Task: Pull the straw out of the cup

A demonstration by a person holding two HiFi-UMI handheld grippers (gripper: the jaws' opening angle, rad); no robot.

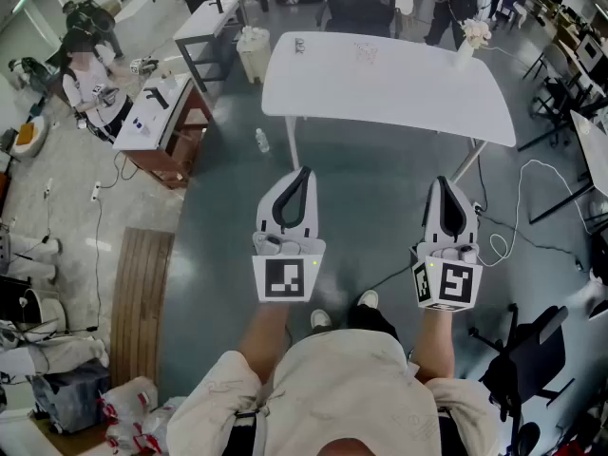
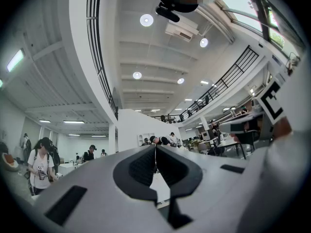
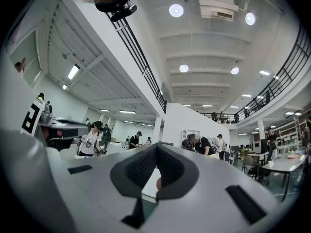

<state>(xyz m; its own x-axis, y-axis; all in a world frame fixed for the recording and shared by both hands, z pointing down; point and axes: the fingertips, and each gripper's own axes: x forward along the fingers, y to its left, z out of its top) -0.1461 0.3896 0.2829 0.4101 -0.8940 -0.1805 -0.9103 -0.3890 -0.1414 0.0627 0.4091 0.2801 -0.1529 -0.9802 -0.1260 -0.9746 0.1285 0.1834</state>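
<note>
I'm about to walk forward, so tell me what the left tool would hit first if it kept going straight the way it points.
Nothing close: the left tool points over open floor, then probably meets the near edge of the white table, though depth is unclear.

bright, even light from round ceiling lamps [image 2: 146,19]; gripper views warp at edges.

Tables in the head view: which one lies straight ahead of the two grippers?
The large white table with rounded corners, in the middle of the view. The dark-framed table and the cluttered desk stand off to the left.
</note>
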